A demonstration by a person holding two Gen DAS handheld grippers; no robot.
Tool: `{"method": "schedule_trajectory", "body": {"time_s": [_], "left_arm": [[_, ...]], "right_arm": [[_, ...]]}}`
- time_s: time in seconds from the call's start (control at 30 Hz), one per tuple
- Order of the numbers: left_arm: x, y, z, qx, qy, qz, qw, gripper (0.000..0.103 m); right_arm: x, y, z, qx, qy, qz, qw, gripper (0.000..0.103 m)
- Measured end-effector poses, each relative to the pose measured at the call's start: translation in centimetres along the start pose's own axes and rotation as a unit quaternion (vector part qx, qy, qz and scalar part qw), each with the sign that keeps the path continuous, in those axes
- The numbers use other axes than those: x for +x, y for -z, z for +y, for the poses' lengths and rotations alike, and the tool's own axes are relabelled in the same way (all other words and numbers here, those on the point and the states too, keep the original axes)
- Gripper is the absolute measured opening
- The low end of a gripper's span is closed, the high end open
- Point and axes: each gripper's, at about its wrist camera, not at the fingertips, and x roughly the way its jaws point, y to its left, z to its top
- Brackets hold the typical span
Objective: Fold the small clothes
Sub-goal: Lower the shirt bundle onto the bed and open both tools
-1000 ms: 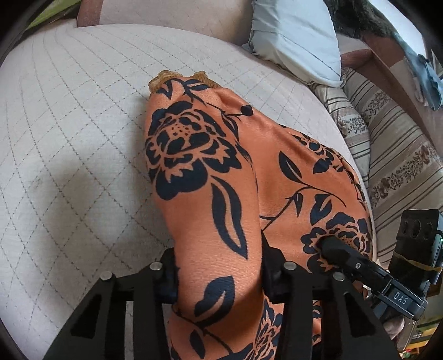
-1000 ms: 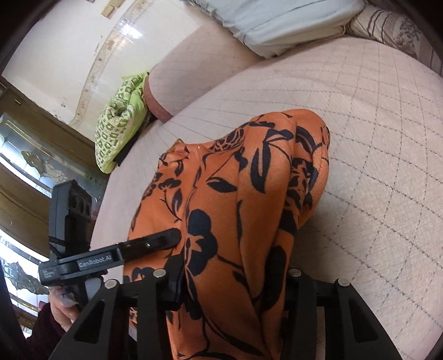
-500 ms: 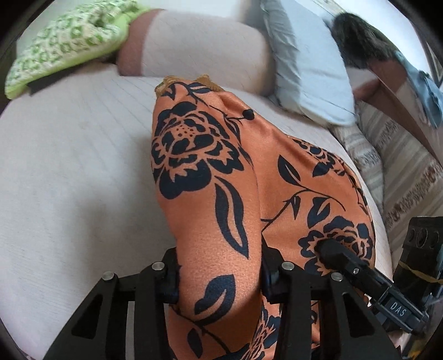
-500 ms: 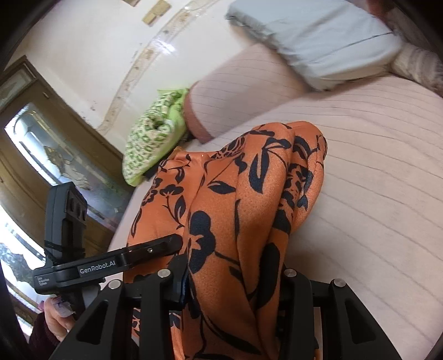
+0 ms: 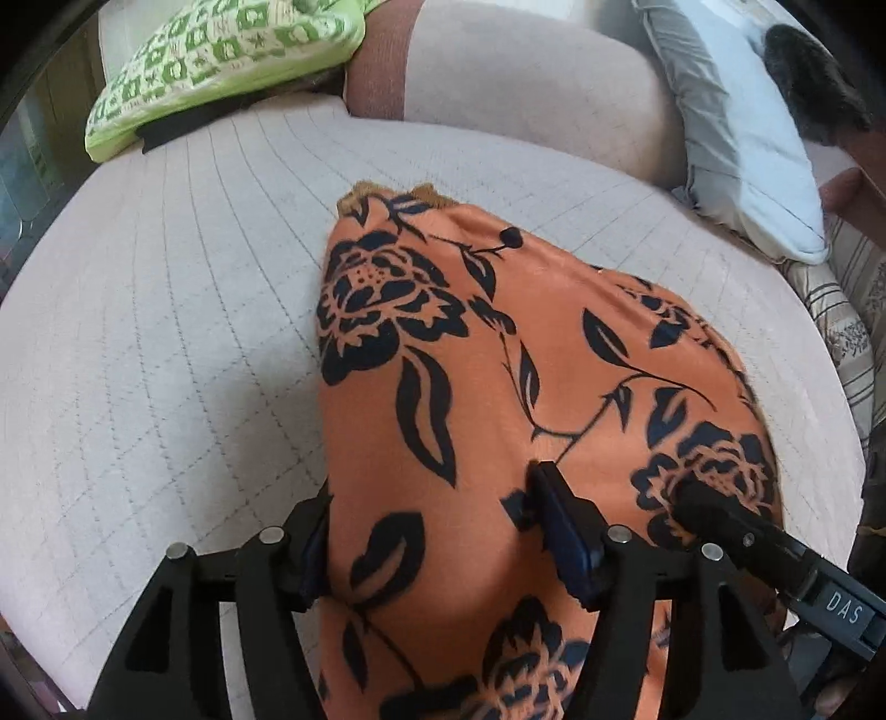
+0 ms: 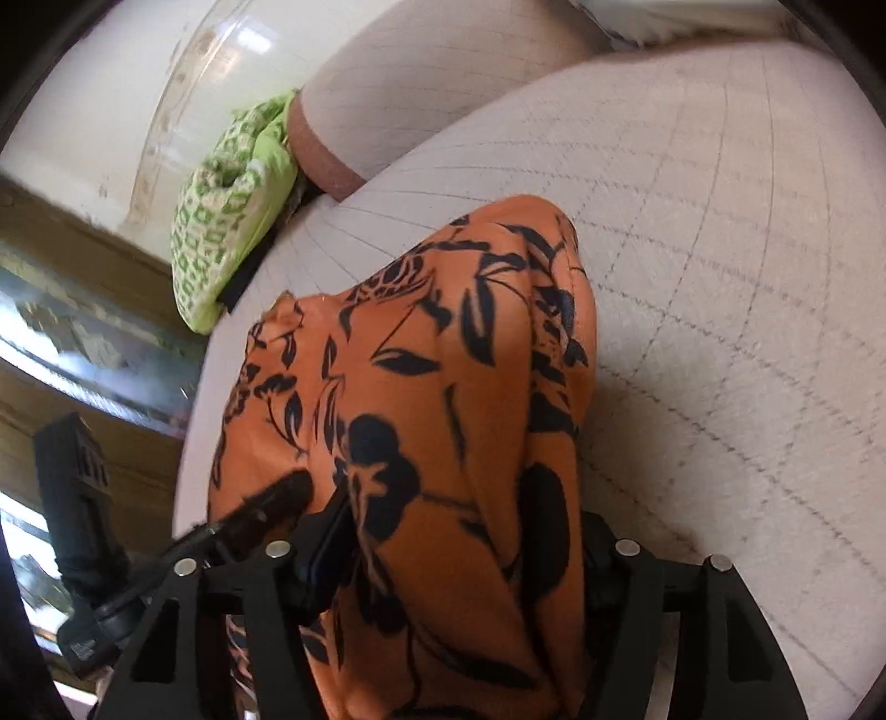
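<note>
Quilted beige cushion (image 5: 166,354) fills both wrist views, with a green patterned pillow (image 5: 221,50) at eleven o'clock in the left view and a pale blue pillow (image 5: 742,138) at one o'clock. Going left to right, I read my left gripper (image 5: 437,531) first: its jaws are opening, and the orange floral garment (image 5: 498,387) runs up between them from six o'clock toward twelve, so the pads look to be letting go rather than clamping. At four o'clock in that view sits my right gripper (image 5: 714,509), laid against the same cloth. From its own camera, the right gripper (image 6: 459,548) is likewise opening, with the garment draped between the jaws and bunched toward twelve o'clock. I judge the step in hand to be the release after carrying one edge over in a fold. The next move calls for both grippers to clear the cloth without dragging it, then a fresh grip for the next fold.
</note>
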Motion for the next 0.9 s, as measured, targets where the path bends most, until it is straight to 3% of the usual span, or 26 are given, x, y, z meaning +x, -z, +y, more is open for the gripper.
{"method": "schedule_trajectory", "body": {"time_s": [0.07, 0.2, 0.37, 0.47, 0.77, 0.9], "left_arm": [[-2.1, 0.3, -0.1, 0.008, -0.006, -0.025, 0.9997, 0.067], [-6.9, 1.6, -1.0, 0.032, -0.026, -0.075, 0.9963, 0.086], [-12.7, 4.8, -3.5, 0.100, -0.042, -0.127, 0.9859, 0.094], [-14.3, 6.0, -4.5, 0.122, -0.025, -0.135, 0.9830, 0.094], [-17.6, 9.1, -3.8, 0.131, 0.019, -0.143, 0.9808, 0.094], [-19.5, 9.3, -1.4, 0.091, 0.054, -0.164, 0.9807, 0.101]], "right_arm": [[-1.4, 0.4, 0.0, 0.001, 0.007, -0.019, 1.000, 0.069], [-5.6, 1.5, 0.5, -0.027, 0.029, -0.087, 0.995, 0.069], [-11.2, 3.5, 0.8, -0.060, 0.084, -0.178, 0.979, 0.070], [-13.2, 5.5, 1.6, -0.086, 0.119, -0.212, 0.966, 0.070], [-18.0, 12.3, 3.1, -0.116, 0.146, -0.224, 0.956, 0.070], [-19.5, 12.8, 5.0, -0.118, 0.148, -0.229, 0.955, 0.070]]}}
